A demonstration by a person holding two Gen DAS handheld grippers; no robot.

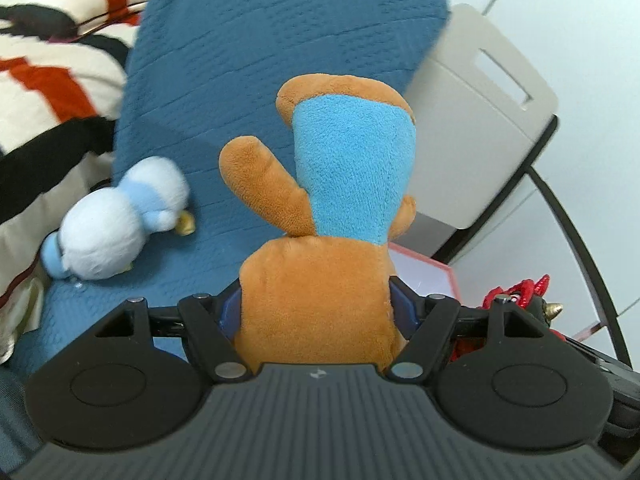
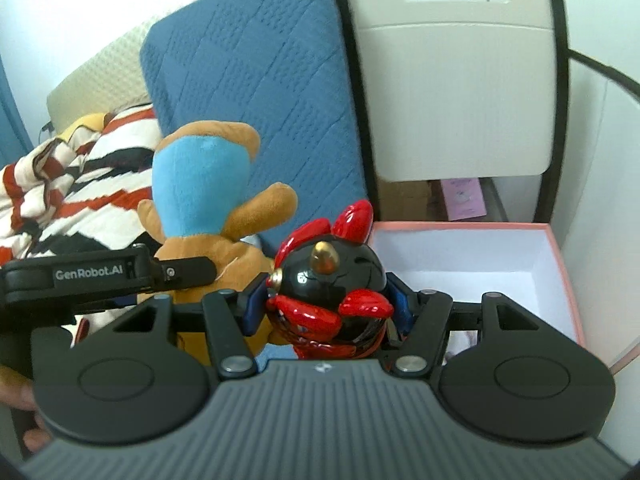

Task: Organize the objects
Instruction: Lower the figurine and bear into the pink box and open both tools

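My left gripper is shut on a brown plush toy with a light blue patch, held up in front of a blue cushion. The same plush and the left gripper show at the left of the right wrist view. My right gripper is shut on a glossy black and red figurine with a gold horn, just left of an open pink box with a white inside. The figurine and box peek in at the right of the left wrist view.
A white and light blue plush lies on the blue cushion. A striped red, black and white blanket is at the left. A beige chair back stands behind the box.
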